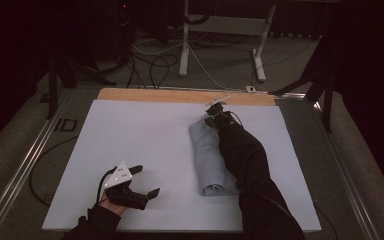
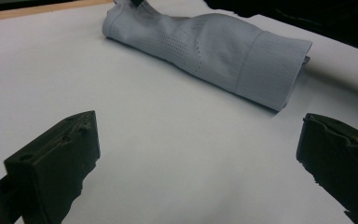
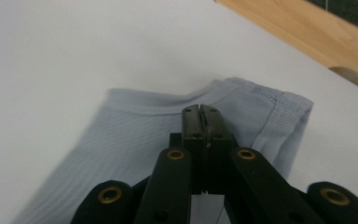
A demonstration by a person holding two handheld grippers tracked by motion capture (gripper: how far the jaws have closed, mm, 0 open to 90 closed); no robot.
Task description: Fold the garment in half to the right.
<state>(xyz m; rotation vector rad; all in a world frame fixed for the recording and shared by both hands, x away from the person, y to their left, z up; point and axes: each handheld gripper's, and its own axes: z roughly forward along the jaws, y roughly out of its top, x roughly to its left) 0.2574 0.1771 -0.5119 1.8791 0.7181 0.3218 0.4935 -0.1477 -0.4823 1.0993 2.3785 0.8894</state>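
Rolled pale-grey ribbed knit garment, soft, light, floppy: right tongs closed, seemingly pinching its far edge; left tongs gaping, empty.

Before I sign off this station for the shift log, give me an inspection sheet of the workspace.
Surface: white sheet over a wooden table top.
Job's things: folded pale-blue garment, lying flat.
Clutter: nothing seen.
Grippers: left claw open over bare sheet; right claw shut at the garment's far end; whether it pinches cloth, cannot tell.
Cables: loose cables on the floor beyond.
Surroundings: dark room, desk legs behind.
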